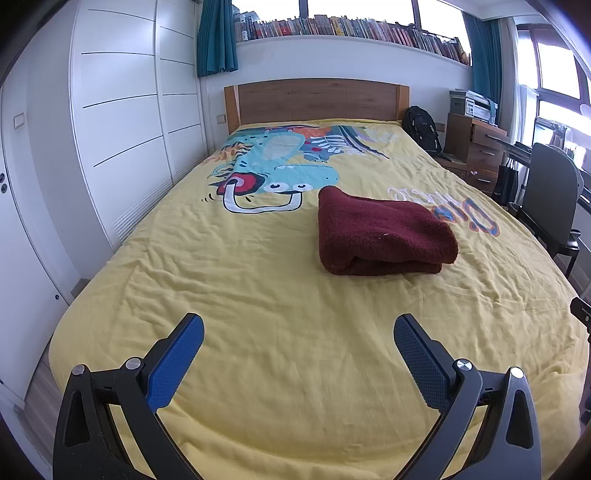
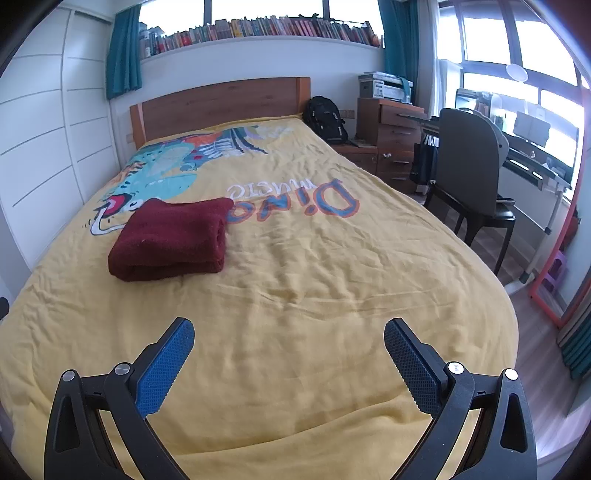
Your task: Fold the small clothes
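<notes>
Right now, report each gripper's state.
Left gripper: open, holding nothing, above the yellow bedspread.
Right gripper: open, holding nothing.

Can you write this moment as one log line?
left tongs: open, empty | right tongs: open, empty | maroon garment: folded on yellow bedspread

Bed (image 2: 295, 280) with wooden headboard (image 2: 221, 103); book-lined shelf (image 2: 258, 29) above, white wardrobe (image 1: 122, 122) left, drawers (image 2: 395, 125) and chair (image 2: 469, 173) right; daylit windows.
</notes>
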The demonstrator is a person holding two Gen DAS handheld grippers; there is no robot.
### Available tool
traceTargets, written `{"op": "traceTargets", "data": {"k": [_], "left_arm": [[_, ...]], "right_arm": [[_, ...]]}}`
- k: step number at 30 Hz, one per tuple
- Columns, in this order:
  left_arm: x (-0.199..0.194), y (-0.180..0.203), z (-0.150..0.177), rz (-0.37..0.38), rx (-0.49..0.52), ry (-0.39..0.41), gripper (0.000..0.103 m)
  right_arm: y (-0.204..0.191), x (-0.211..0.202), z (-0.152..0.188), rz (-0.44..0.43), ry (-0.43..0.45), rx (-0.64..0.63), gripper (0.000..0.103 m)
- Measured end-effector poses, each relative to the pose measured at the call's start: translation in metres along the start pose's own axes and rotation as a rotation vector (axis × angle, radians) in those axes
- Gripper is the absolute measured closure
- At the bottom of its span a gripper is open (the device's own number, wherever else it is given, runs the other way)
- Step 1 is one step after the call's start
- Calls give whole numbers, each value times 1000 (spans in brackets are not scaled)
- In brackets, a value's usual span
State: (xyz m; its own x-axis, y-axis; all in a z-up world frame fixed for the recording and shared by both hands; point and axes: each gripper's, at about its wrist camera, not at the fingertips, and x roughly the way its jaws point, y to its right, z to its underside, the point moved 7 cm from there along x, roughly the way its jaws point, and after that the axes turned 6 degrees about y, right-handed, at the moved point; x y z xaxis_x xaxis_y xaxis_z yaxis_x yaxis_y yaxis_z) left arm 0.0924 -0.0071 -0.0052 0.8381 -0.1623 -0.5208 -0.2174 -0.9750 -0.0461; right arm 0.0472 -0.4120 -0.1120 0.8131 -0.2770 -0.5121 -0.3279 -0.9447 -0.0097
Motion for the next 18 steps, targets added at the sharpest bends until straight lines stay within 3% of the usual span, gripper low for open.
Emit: {"op": "traceTargets", "data": {"k": [18], "left_arm": [[1, 0, 6, -8, -7, -2, 1]], "right_arm": [[3, 3, 7, 3, -8, -2, 0]]}}
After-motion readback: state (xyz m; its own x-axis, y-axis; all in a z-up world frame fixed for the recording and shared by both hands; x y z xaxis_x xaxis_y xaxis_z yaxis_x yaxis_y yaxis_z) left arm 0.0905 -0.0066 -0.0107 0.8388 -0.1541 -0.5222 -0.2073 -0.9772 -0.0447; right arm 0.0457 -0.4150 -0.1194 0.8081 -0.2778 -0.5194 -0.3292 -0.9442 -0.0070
